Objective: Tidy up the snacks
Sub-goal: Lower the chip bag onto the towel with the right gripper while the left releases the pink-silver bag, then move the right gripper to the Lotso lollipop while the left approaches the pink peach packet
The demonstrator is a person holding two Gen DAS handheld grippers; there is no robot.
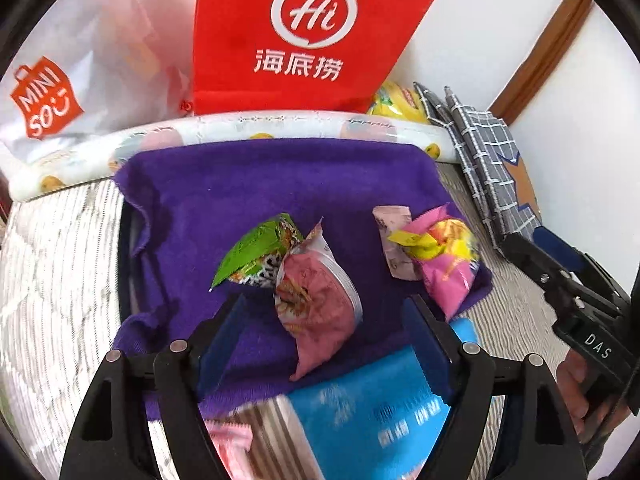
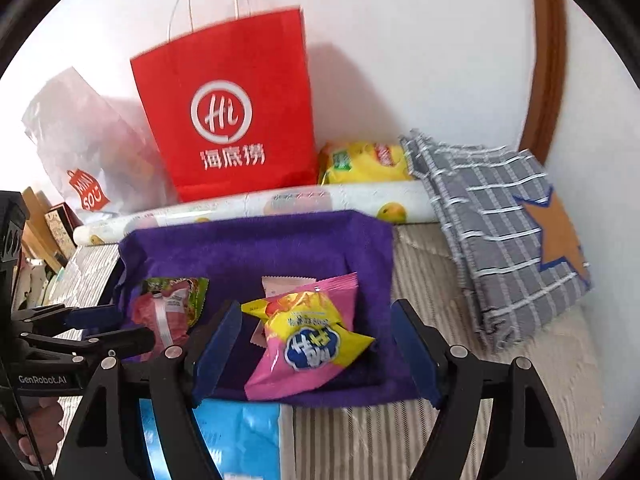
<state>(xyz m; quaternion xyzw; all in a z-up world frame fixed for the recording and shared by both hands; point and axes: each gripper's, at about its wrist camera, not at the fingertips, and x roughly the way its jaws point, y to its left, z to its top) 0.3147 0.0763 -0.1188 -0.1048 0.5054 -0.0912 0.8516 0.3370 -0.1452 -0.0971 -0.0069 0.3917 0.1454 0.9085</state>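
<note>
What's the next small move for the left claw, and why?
Probably reach for the blue packet just below the left claw. Its jaws stand open and empty, the pink packet and green packet already lie on the purple cloth, and the blue one lies half off its edge.

Each handheld gripper (image 1: 326, 328) is black plastic with 2 blue-padded fingers (image 1: 220, 340) and silver pivot screws (image 1: 178, 346); one body reads "DAS", the other "GenRobot.AI".
</note>
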